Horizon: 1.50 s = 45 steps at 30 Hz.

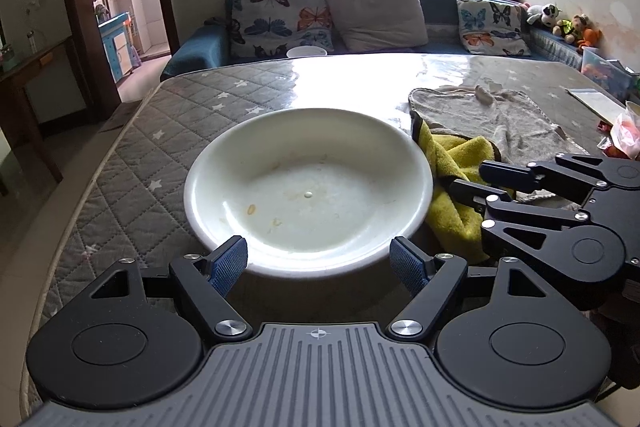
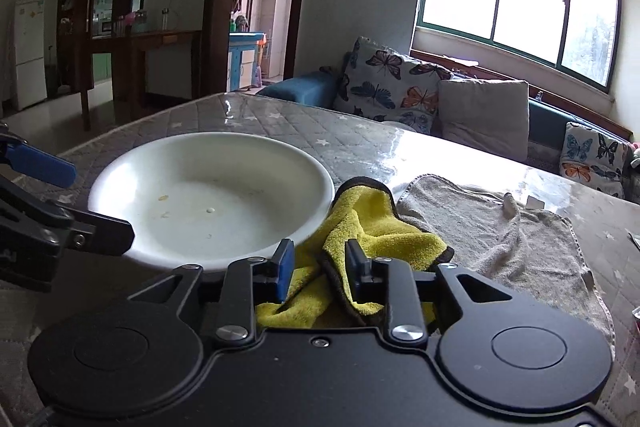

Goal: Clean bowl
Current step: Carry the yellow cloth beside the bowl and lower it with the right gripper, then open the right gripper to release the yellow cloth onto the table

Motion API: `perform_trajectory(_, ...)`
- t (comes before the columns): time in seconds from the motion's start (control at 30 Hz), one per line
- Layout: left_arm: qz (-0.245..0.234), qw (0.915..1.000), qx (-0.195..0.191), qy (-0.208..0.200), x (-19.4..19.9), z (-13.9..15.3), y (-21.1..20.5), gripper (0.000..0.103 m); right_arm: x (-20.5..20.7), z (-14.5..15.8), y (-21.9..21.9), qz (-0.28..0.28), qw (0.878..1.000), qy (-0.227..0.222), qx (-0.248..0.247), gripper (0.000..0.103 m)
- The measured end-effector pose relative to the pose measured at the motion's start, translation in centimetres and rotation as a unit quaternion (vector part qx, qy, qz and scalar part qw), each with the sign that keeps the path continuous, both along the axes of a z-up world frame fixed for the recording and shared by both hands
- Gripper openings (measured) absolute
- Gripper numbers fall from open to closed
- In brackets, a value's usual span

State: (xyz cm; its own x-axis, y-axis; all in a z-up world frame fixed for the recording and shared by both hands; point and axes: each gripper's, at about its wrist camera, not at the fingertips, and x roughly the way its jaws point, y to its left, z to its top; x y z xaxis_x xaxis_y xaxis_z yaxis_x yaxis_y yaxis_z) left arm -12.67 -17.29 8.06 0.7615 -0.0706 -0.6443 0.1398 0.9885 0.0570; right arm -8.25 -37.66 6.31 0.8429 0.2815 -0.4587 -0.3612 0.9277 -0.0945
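Note:
A wide white bowl [image 1: 308,195] [image 2: 208,195] with a few food specks inside stands on the quilted grey table cover [image 1: 160,131]. My left gripper [image 1: 318,261] [image 2: 100,203] is open, its blue pads [image 1: 228,261] on either side of the bowl's near rim; I cannot tell if they touch it. A yellow cloth [image 1: 452,163] [image 2: 372,223] lies crumpled against the bowl's right side. My right gripper [image 2: 320,267] [image 1: 470,177] sits over it with its jaws a little apart, a fold of the cloth loose between them.
A grey towel [image 1: 500,115] [image 2: 500,227] is spread to the right of the yellow cloth. Plastic bags and paper [image 1: 624,135] lie at the table's right edge. A small white bowl [image 1: 306,51] sits at the far edge, with a cushioned sofa [image 1: 376,11] behind it.

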Motion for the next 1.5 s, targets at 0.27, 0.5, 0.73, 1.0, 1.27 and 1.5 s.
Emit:
perform_trajectory(0.27, 0.007, 0.9999, -0.011, 0.004, -1.0, -0.5, 0.1, 0.079, -1.9, 0.0, -0.3, -0.001, 1.0, -0.009, 0.007, 0.037)
perform_trajectory(0.5, 0.013, 0.9999, -0.006, 0.007, -2.0, -1.3, 0.1, 0.079, -3.2, -0.4, -0.9, -0.018, 1.0, -0.003, 0.018, 0.053)
perform_trajectory(0.73, 0.018, 0.9996, -0.016, 0.015, -3.0, -2.0, 0.4, 0.079, -4.6, -0.8, -1.3, -0.03, 0.999, -0.002, 0.028, 0.071)
perform_trajectory(1.0, 0.037, 0.9989, -0.026, 0.008, -4.4, -2.7, 0.9, 0.079, -6.5, -1.4, -1.3, -0.036, 0.999, -0.005, 0.025, 0.08)
perform_trajectory(1.27, 0.053, 0.998, -0.031, 0.012, -5.7, -4.0, 1.3, 0.079, -7.8, -1.8, -1.1, -0.033, 0.999, -0.001, 0.028, 0.089)
perform_trajectory(1.5, 0.067, 0.9969, -0.036, 0.019, -6.3, -4.8, 1.7, 0.079, -8.4, -2.2, -1.4, -0.041, 0.999, 0.002, 0.032, 0.09)
